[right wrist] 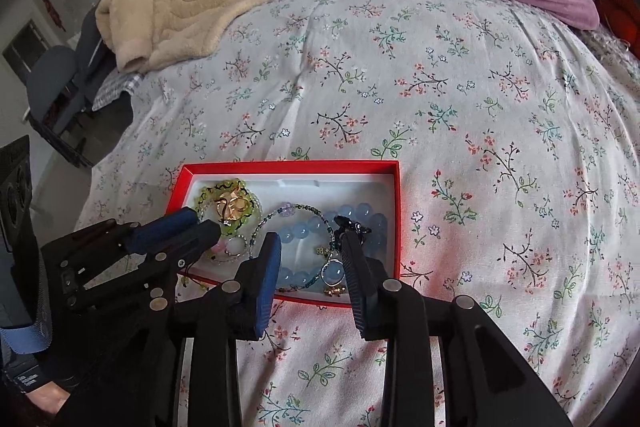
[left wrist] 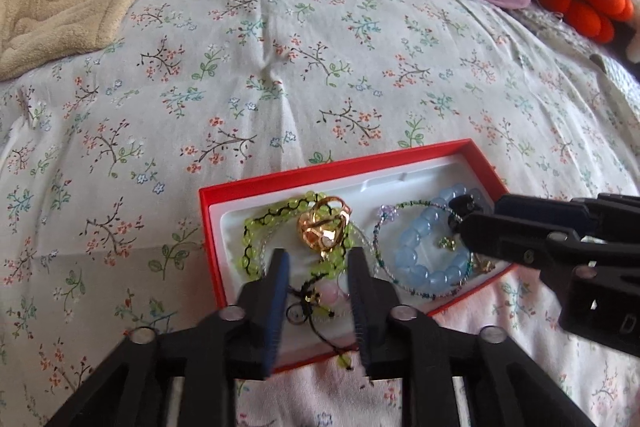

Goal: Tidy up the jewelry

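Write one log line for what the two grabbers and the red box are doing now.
left gripper: open, over green bead bracelet | right gripper: open, over blue bead bracelet | red box: jewelry inside, on bed

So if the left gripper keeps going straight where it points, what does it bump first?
Probably the green bead bracelet in the red box. The left gripper hangs open right over it, with the gold ring just beyond. Depth is hard to judge.
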Motion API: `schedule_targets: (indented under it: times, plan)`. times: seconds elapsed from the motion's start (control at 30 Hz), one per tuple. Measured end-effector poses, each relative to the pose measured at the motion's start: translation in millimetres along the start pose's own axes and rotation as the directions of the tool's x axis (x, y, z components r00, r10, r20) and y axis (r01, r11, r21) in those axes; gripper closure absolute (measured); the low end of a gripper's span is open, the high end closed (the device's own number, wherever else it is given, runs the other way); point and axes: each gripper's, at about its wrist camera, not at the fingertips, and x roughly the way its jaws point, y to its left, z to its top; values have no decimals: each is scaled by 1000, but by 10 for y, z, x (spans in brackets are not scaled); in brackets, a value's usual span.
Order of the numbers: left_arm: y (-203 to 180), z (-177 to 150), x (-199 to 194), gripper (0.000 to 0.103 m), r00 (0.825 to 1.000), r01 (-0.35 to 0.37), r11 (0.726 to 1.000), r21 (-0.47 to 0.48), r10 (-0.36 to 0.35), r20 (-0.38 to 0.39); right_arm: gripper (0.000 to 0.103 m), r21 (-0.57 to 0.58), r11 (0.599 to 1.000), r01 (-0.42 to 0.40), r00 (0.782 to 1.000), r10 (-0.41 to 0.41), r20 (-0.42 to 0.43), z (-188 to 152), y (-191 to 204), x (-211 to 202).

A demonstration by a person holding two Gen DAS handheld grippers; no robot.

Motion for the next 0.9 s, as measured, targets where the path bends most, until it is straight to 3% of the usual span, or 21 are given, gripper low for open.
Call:
schedule_targets:
  times: [0.1,0.17,0.23,0.37,0.53,0.7,0.83,0.9]
  plan:
    - [25,-57,-77,59,1000,-12,1000,-4,12,-14,66,11,1000,11,1000,-11,2,-34,-26,-87]
    - [47,-108,-138,57,1000,-7,1000,-14,7,-19,55,23,999,25,1000,-25,-1,-68,-46,-142]
    - [56,-157,-193,54,999,20,999,-25,-21,-29,51,30,999,44,999,-44,-2,-108,-66,-198]
    - [27,-269,-299,35,999,-29,999,-29,28,-40,47,38,995,88,996,-87,-17,-210,-97,-287]
    - [70,-426,-450,17,998,-31,995,-95,25,-64,39,60,986,156,987,-153,-48,-375,-117,-381]
    - [63,-568,-555,1,992,-83,988,-133,69,-109,14,85,977,197,978,-190,-81,-532,-115,-491]
    - [33,-689,-602,1,982,-131,981,-142,110,-153,0,98,972,214,975,-205,-88,-651,-78,-615]
    - [20,-736,-601,1,977,-154,978,-140,129,-172,0,82,966,244,967,-237,-90,-719,-44,-651]
